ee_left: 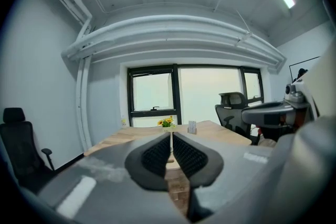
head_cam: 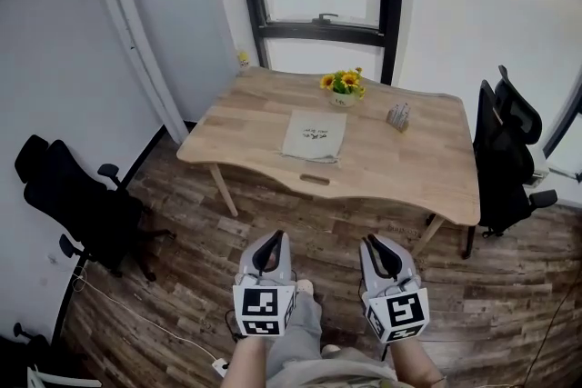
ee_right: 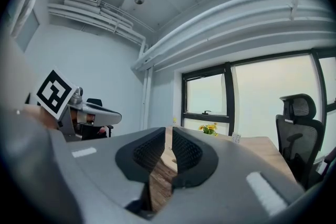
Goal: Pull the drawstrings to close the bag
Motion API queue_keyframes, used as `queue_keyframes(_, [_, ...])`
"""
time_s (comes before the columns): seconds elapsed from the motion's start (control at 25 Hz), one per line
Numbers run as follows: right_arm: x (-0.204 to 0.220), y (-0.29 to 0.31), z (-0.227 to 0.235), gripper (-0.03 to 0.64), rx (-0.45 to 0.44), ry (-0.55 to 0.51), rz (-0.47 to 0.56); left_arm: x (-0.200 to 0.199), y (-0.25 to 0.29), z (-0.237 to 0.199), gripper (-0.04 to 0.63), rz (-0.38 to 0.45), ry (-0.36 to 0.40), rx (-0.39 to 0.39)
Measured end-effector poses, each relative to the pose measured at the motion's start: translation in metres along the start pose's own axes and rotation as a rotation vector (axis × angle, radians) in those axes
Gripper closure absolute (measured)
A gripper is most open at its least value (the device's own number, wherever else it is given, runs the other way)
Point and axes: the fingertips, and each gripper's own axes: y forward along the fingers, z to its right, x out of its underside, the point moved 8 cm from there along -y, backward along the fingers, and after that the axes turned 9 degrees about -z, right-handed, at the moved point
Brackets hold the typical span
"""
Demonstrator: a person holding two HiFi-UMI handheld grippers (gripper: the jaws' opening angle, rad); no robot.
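Left gripper [head_cam: 271, 239]: jaws together, empty, over the floor, well short of the table [head_cam: 400, 168]. Bag [head_cam: 315, 135] lies flat mid-table, near the flowers [head_cam: 344, 83]; drawstrings too small to make out. Right gripper [head_cam: 378, 243]: jaws slightly apart, nothing between. Step looks like the approach. Person should reach the table, open both grippers, take one cord per side, pull opposite ways.

Beige bag [head_cam: 315, 135], yellow flowers [head_cam: 344, 81], pale wood table [head_cam: 414, 166], black chairs [head_cam: 80, 200]

Head cam looks down; both gripper cams face fwd, sharing far table [head_cam: 409, 161].
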Motion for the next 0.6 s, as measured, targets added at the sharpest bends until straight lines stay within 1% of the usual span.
queue_keyframes(0.04, [-0.001,0.010,0.003,0.564,0.000,-0.002,-0.004,-0.001,0.011,-0.006,0.563,-0.003,-0.002,0.011])
queue_keyframes(0.08, [-0.001,0.021,0.007,0.549,0.002,-0.002,-0.007,-0.003,0.022,-0.012,0.501,-0.007,-0.008,0.027])
queue_keyframes(0.12, [-0.003,0.032,0.012,0.540,0.005,-0.001,-0.010,-0.005,0.033,-0.019,0.476,-0.007,-0.015,0.040])
queue_keyframes(0.28, [-0.011,0.084,0.027,0.474,0.031,0.010,-0.019,-0.015,0.080,-0.056,0.410,0.003,-0.024,0.046])
queue_keyframes(0.36, [-0.020,0.114,0.033,0.425,0.041,0.011,-0.026,-0.024,0.105,-0.077,0.371,0.007,-0.027,0.045])
queue_keyframes(0.4, [-0.025,0.128,0.037,0.408,0.046,0.008,-0.027,-0.029,0.118,-0.087,0.357,0.007,-0.025,0.050])
queue_keyframes(0.48, [-0.034,0.154,0.043,0.391,0.058,0.003,-0.032,-0.036,0.143,-0.106,0.348,0.000,-0.018,0.058])
queue_keyframes(0.6, [-0.043,0.189,0.053,0.385,0.081,0.003,-0.043,-0.044,0.175,-0.135,0.345,-0.015,-0.005,0.051])
